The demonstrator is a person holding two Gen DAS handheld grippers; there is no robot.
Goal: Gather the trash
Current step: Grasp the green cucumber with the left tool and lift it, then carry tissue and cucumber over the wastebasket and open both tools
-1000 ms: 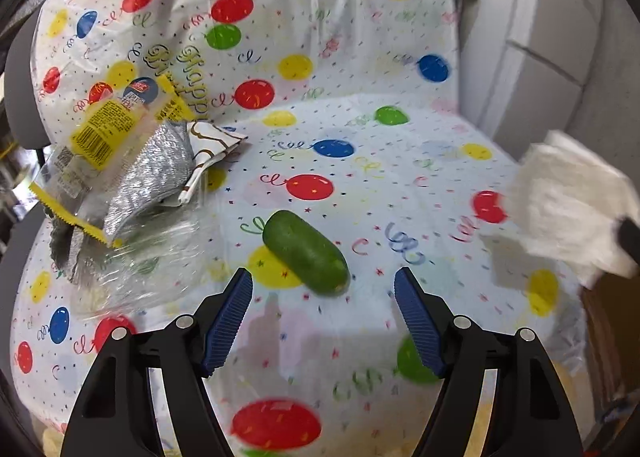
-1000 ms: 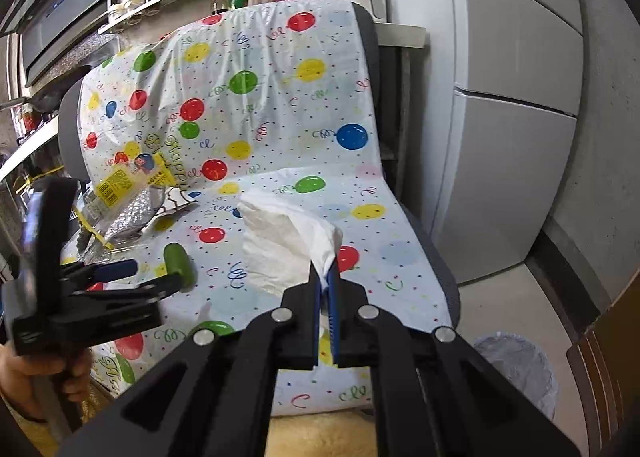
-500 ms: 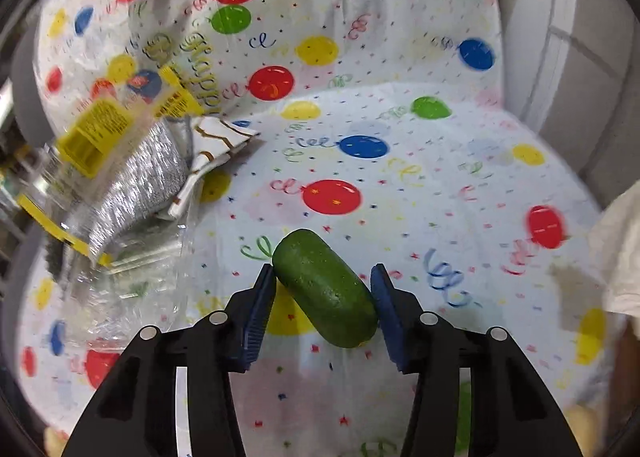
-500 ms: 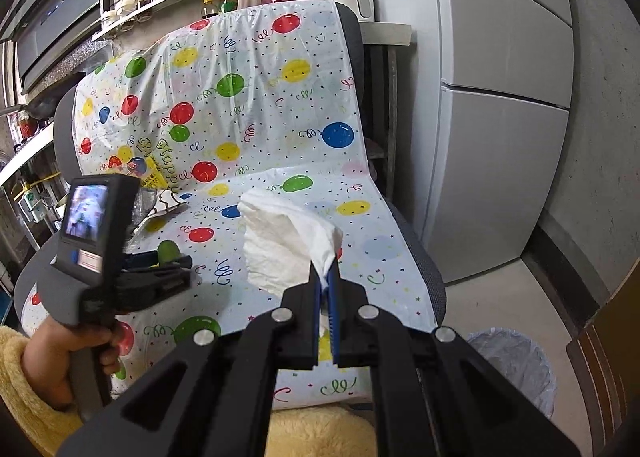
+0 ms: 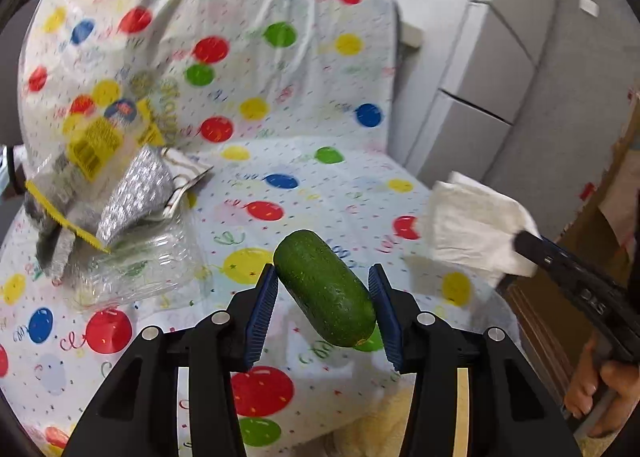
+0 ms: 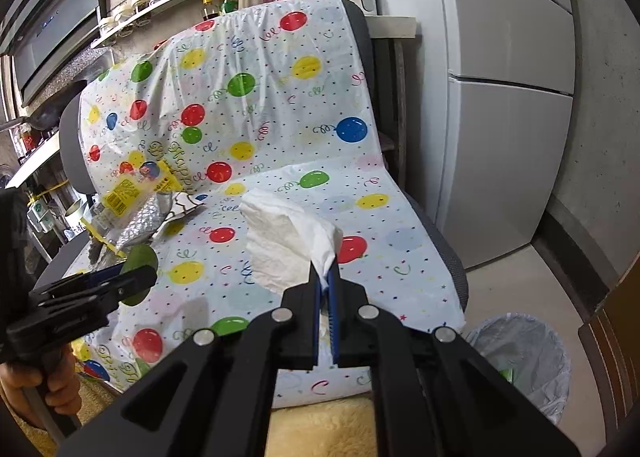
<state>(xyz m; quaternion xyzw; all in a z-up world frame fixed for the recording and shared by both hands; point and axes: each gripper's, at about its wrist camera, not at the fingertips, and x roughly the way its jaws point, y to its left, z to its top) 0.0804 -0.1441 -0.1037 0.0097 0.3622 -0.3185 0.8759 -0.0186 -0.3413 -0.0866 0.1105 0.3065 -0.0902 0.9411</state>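
Left tongs [image 5: 323, 313] around lifted cucumber [image 5: 326, 289]

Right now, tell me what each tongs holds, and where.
Left tongs: green cucumber, gripped across its middle. Right tongs: white tissue, pinched at its lower corner.

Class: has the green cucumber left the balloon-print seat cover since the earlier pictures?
Yes. The green cucumber, earlier lying on the balloon-print seat cover, now sits lifted above it, gripped between the left claw fingers.
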